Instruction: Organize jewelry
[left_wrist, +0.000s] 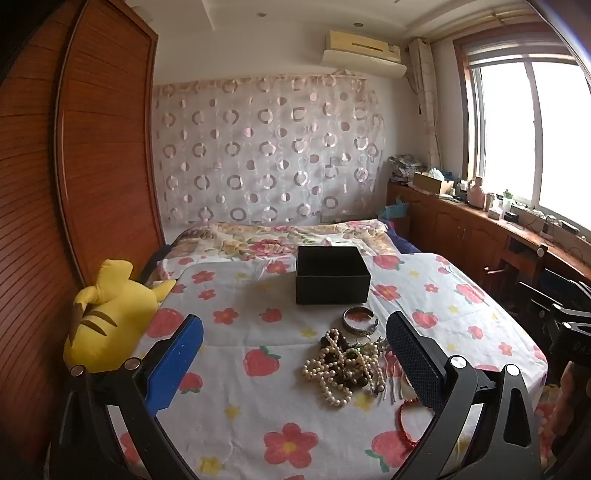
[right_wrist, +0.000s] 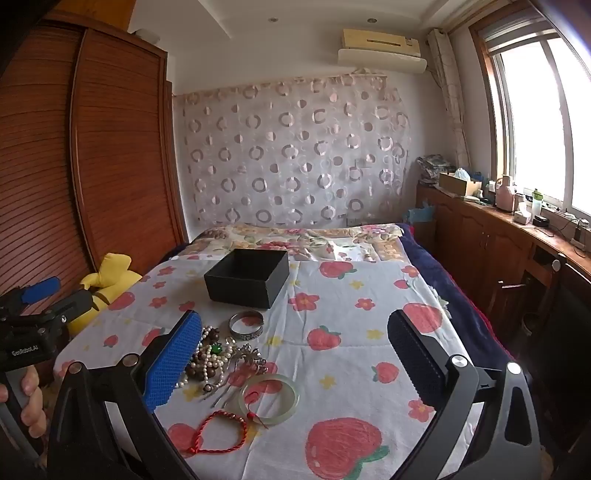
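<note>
Nothing of the sorting appears to be done yet. The open black square cardboard box is seen standing on the strawberry-and-flower printed white bedsheet, and no jewelry can be seen inside it, though its floor is largely hidden in both views. All the pieces are left on the sheet just in front of the box. Nearest the box, an engraved silver metal bangle is laid flat. In front of that bangle, a tangled heap of cream pearl strands and dark wooden beads is piled, with thin metal hairpins mixed in. Further from the box, a pale green jade bangle and a red braided cord bracelet are placed side by side.

The left gripper is held with its jaws spread wide, nothing between them being gripped. The right gripper is likewise held wide and empty. Every piece is judged still to be moved into the box.
</note>
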